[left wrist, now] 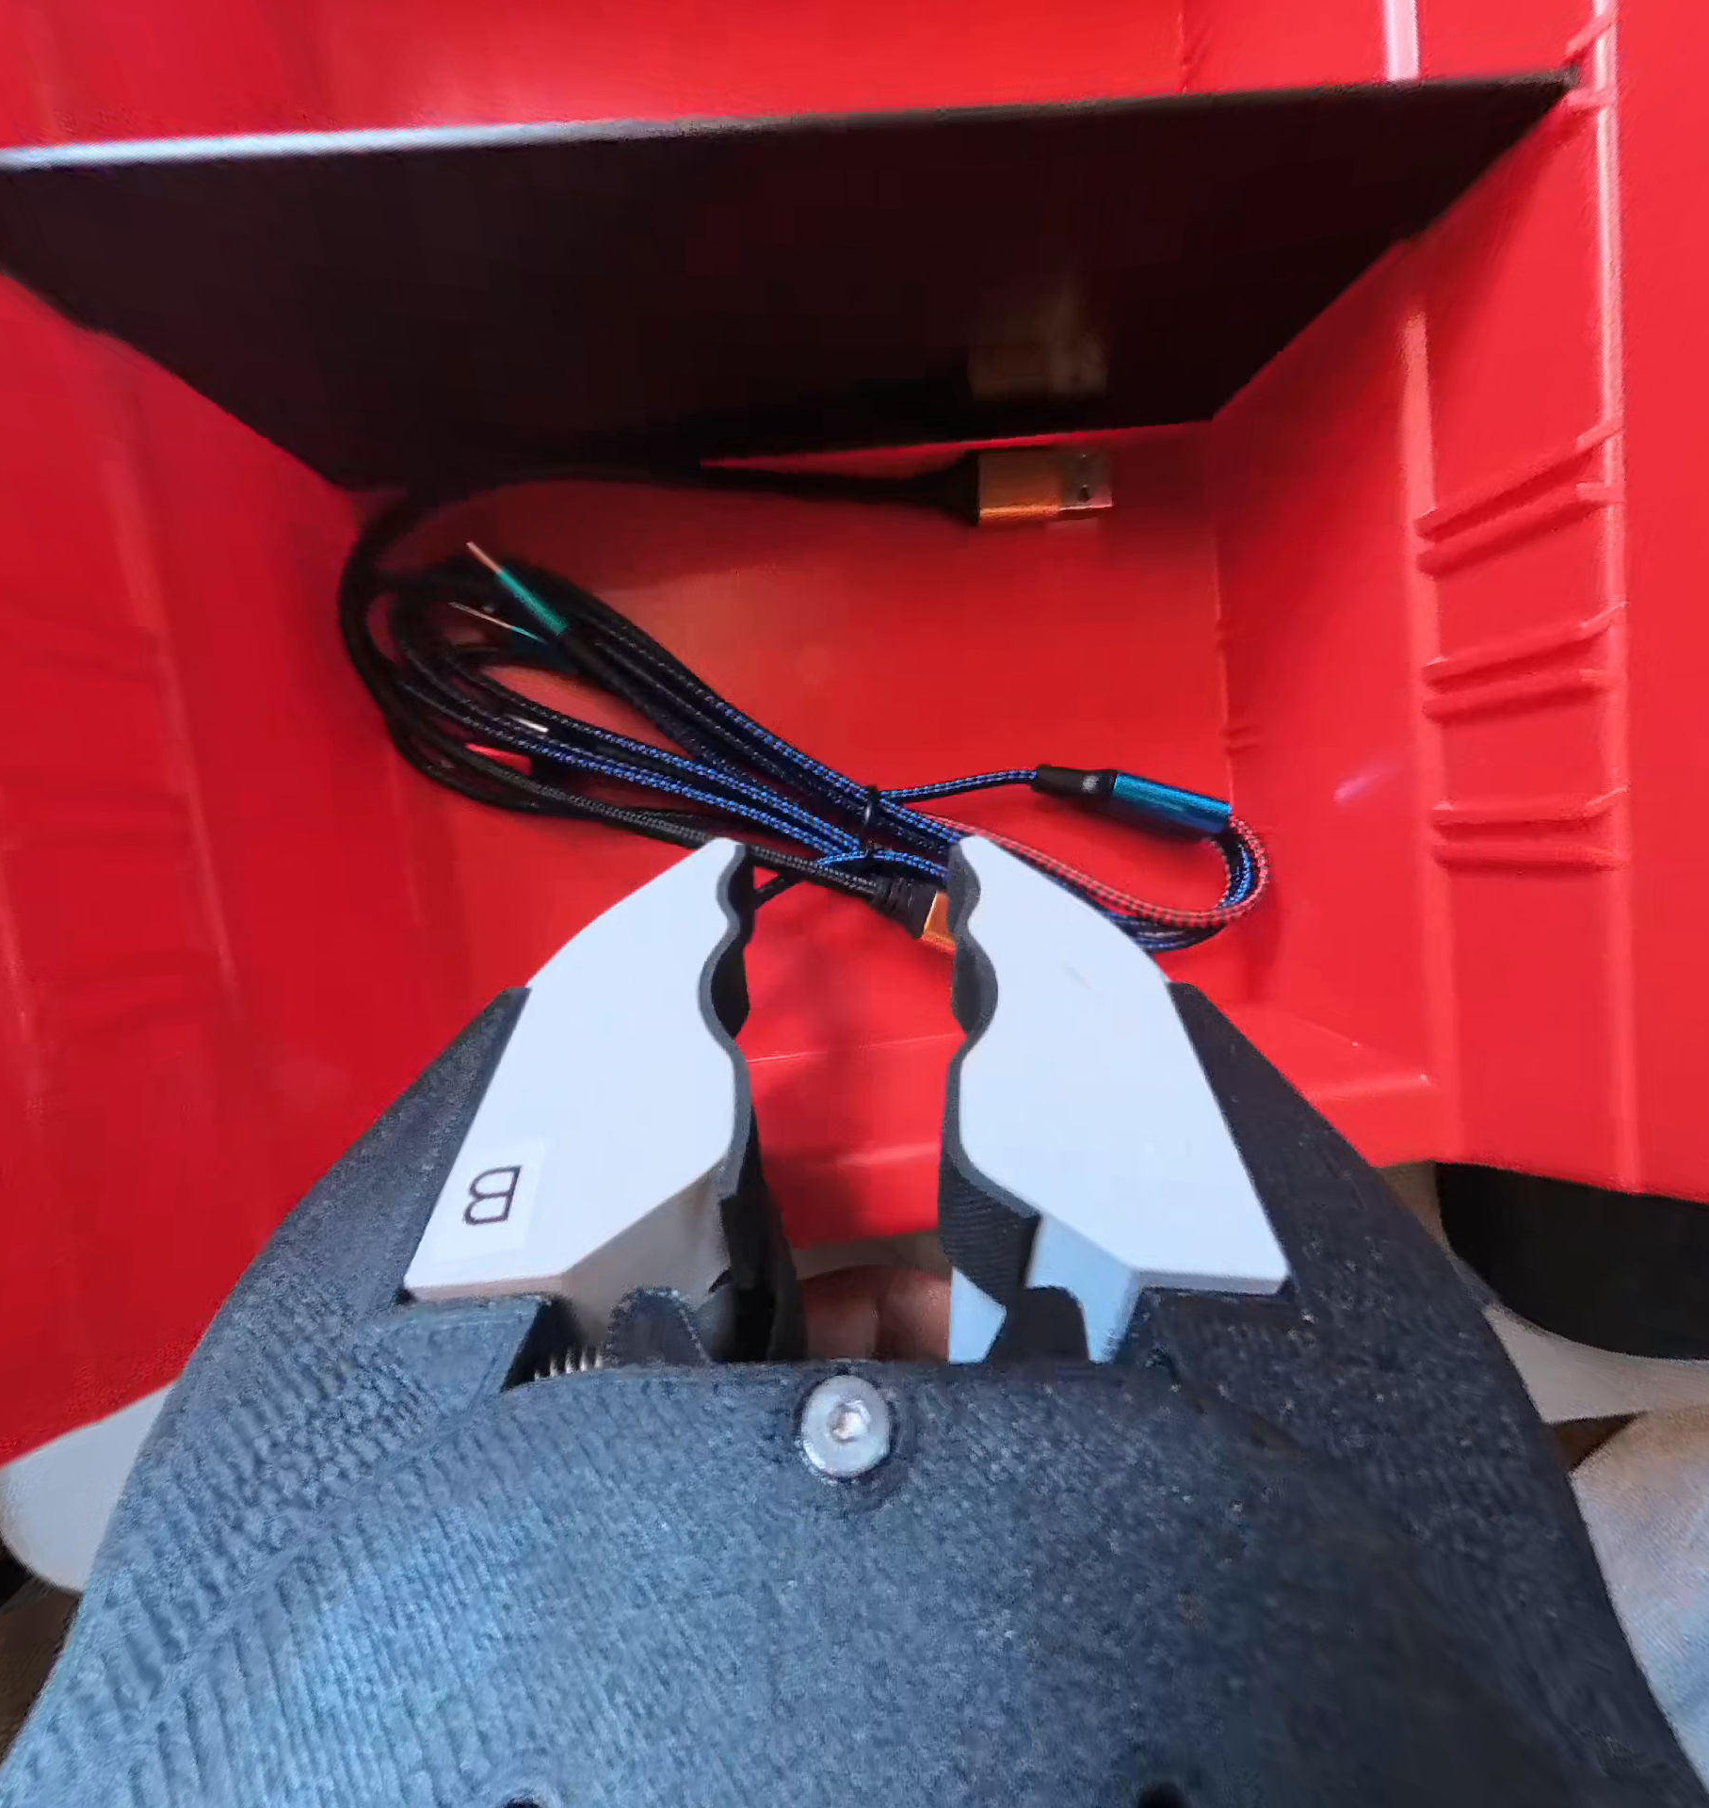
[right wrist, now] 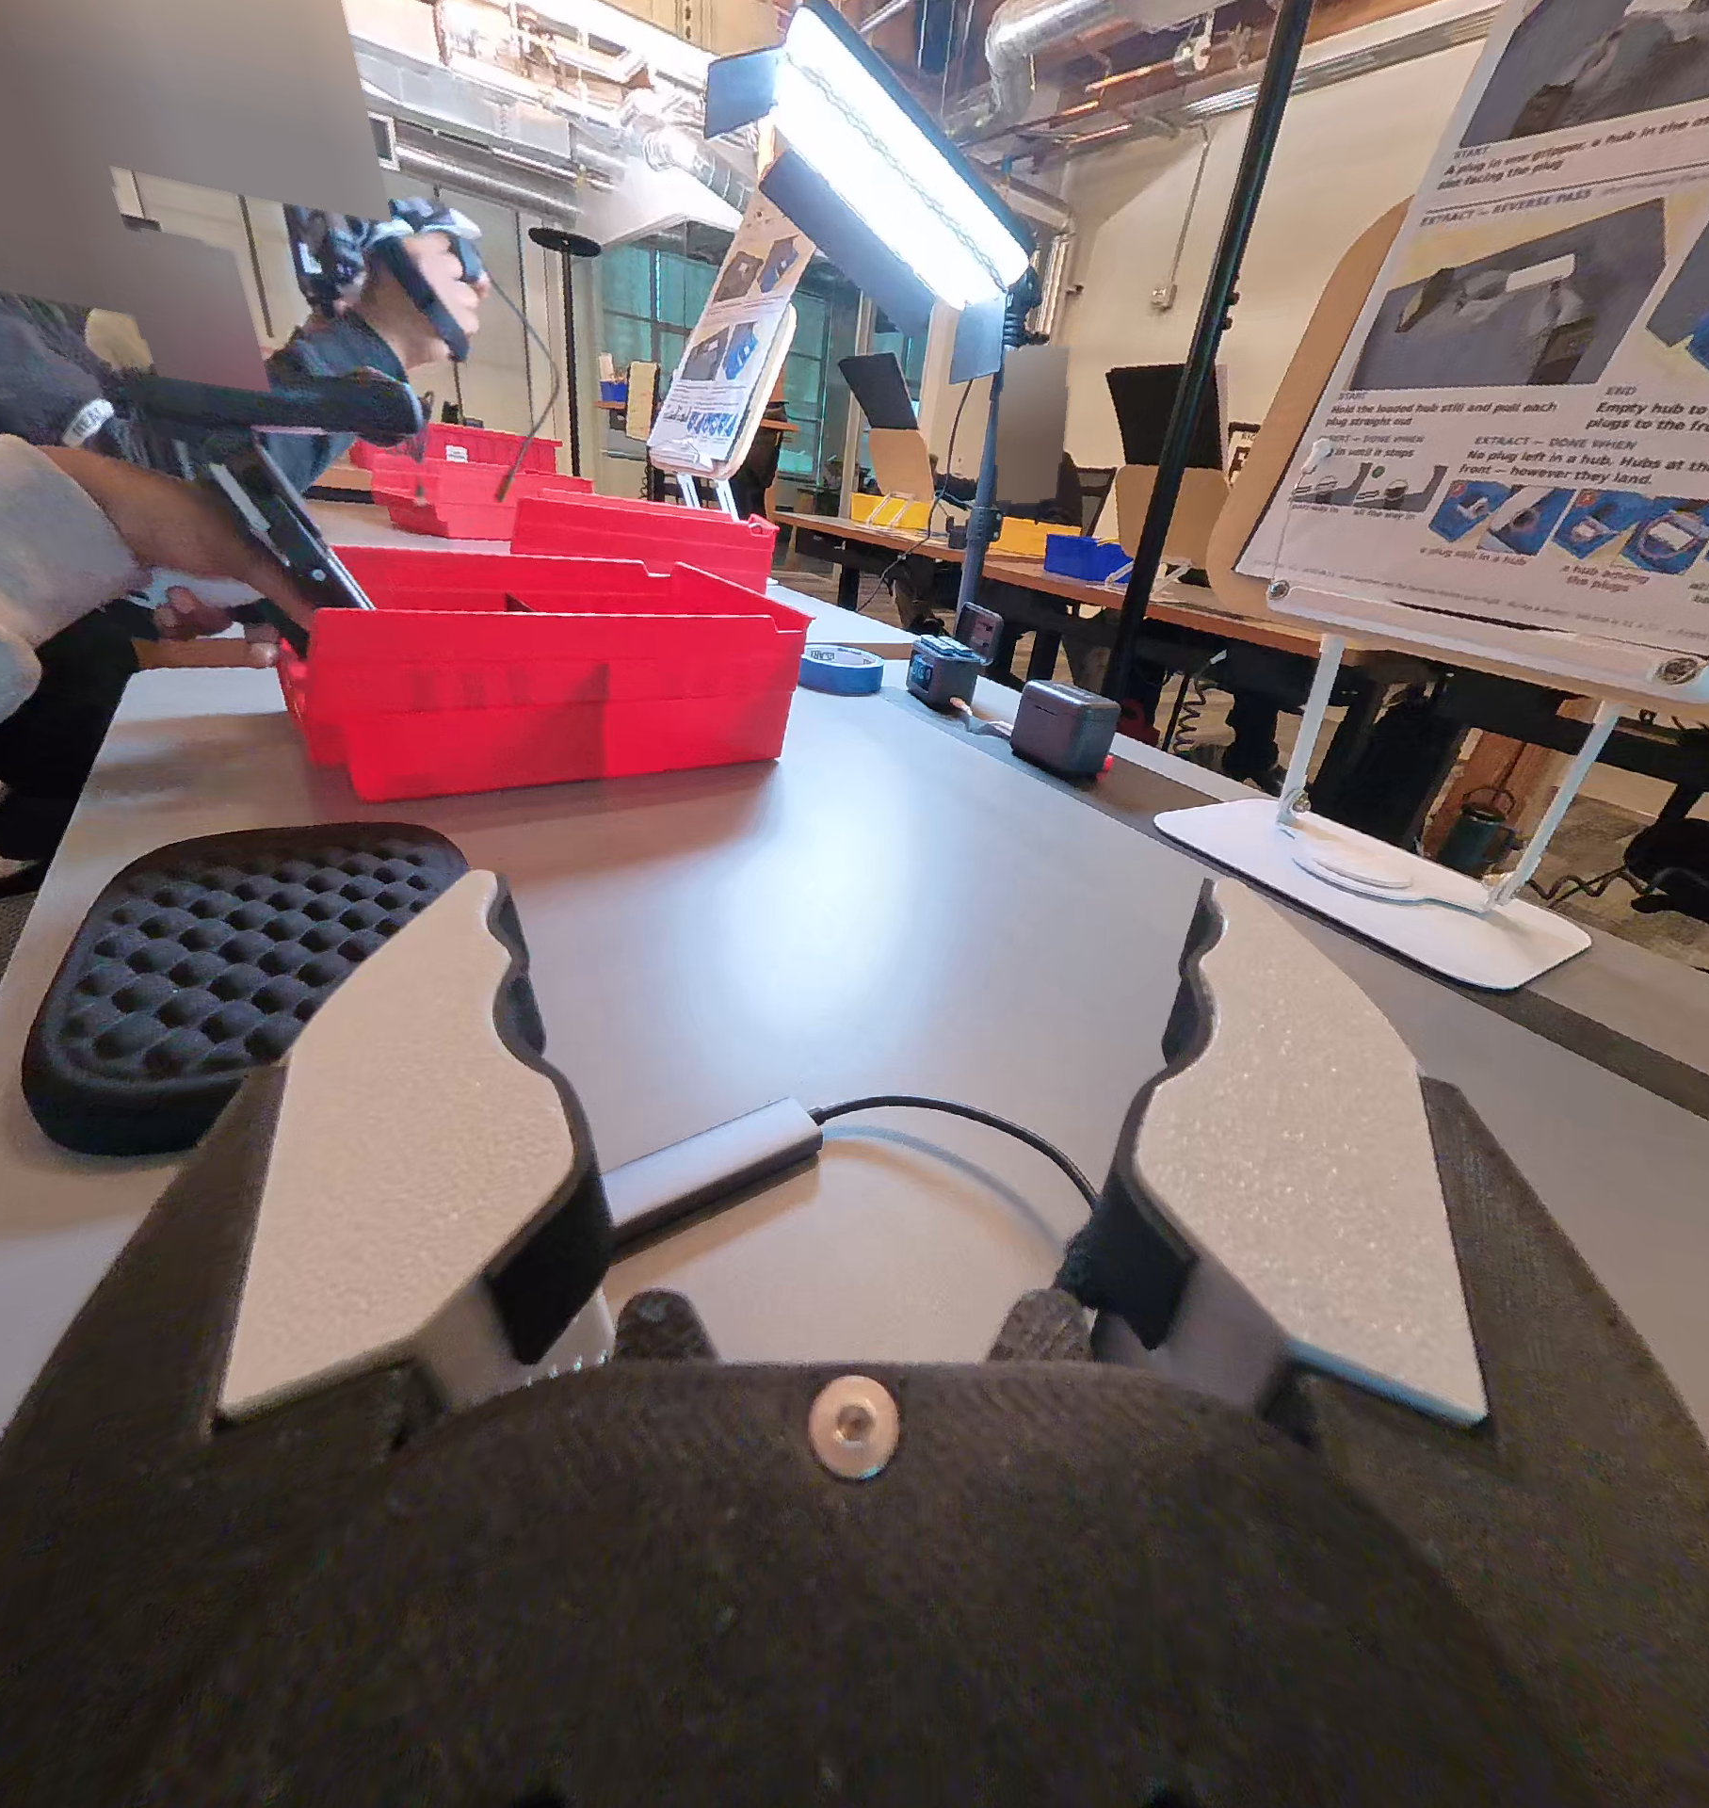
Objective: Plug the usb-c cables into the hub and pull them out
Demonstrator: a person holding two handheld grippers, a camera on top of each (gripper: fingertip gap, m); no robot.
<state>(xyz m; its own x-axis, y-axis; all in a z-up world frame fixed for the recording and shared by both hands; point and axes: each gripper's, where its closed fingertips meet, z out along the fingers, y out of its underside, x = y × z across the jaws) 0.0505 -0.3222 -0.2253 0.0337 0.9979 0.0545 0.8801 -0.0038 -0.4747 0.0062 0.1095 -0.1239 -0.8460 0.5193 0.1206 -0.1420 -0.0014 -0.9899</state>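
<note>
Reaching into a red bin (left wrist: 1075, 636), the left gripper (left wrist: 850, 881) holds its grey fingers a little apart, tips straddling a bundle of braided usb-c cables (left wrist: 733, 783) on the bin floor; an orange plug (left wrist: 933, 920) sits just inside the tip at 3 o'clock, though whether anything is pinched cannot be told. Toward 1 o'clock from the tips lies a blue plug (left wrist: 1163, 802), and at 12 o'clock an orange usb plug (left wrist: 1041, 486) rests below a black divider (left wrist: 635, 293).

Over the grey table (right wrist: 879, 881), the right gripper (right wrist: 850, 910) is spread wide and holds nothing. A grey hub (right wrist: 713, 1164) lies on the table between its fingers, low near the 9 o'clock finger, its thin black lead (right wrist: 977, 1125) curling toward 3 o'clock. A black dimpled pad (right wrist: 214, 969) sits at 9 o'clock, the red bin (right wrist: 537, 685) at 11 o'clock, and an instruction sheet on a white stand (right wrist: 1369, 881) at 2 o'clock.
</note>
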